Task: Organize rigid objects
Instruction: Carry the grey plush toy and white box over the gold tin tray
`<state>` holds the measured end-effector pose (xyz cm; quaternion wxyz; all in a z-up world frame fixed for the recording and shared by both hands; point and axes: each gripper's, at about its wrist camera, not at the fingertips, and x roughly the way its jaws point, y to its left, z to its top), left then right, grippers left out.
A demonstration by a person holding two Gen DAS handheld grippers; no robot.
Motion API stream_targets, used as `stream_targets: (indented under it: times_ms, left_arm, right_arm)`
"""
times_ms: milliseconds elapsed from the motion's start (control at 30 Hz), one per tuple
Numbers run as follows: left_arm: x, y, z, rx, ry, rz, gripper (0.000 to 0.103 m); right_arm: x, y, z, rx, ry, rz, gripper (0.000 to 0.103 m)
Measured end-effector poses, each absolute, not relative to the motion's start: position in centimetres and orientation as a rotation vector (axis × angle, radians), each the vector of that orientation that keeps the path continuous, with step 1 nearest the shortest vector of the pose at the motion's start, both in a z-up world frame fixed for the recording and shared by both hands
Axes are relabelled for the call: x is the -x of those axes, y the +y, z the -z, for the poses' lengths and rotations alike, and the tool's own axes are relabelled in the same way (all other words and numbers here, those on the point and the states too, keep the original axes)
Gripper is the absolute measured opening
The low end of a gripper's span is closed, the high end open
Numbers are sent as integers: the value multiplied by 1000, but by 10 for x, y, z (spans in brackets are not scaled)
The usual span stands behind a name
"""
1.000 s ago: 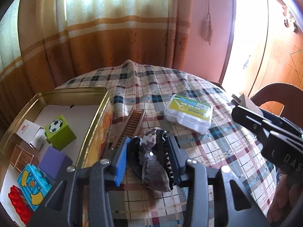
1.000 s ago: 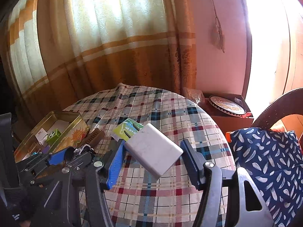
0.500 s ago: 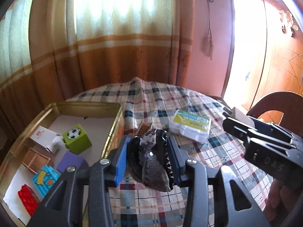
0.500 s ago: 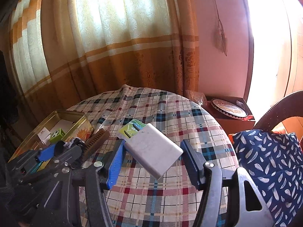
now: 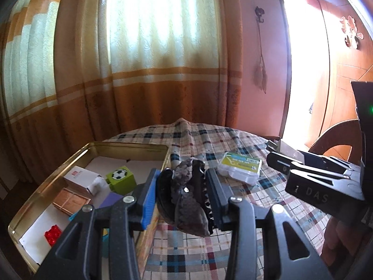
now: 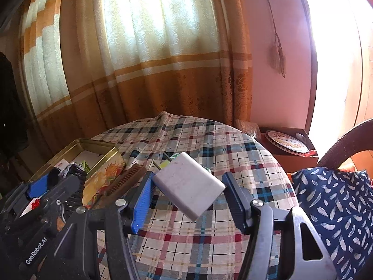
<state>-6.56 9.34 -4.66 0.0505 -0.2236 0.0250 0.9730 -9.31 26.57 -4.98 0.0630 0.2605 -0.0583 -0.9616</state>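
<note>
The dark hair clip [image 5: 186, 200] is being clamped by the left gripper [image 5: 184, 198]; the gold tin [image 5: 130, 145], seemingly nearest it, is lying at ten o'clock, while the white charger [image 6: 188, 186] is being gripped by the right gripper [image 6: 186, 193].

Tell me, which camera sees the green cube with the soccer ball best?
The left wrist view. There the green soccer-ball cube sits unblocked inside the gold metal tin. In the right wrist view only a green sliver peeks out beside the left gripper.

We see orange-and-cream curtains [image 6: 149, 53] behind the plaid tablecloth [image 6: 209, 144], a tassel [image 6: 277, 58] on the pink wall, and a feather-print cushion [image 6: 335, 207]
</note>
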Motion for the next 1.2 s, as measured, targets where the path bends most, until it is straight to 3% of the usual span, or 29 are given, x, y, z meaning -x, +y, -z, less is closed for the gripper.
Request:
stream_targets:
  times_ms: [1200]
  left_arm:
    - [44, 56, 43, 616, -14, -3031, 39]
  right_arm:
    - [66, 221, 43, -663, -126, 2832, 61]
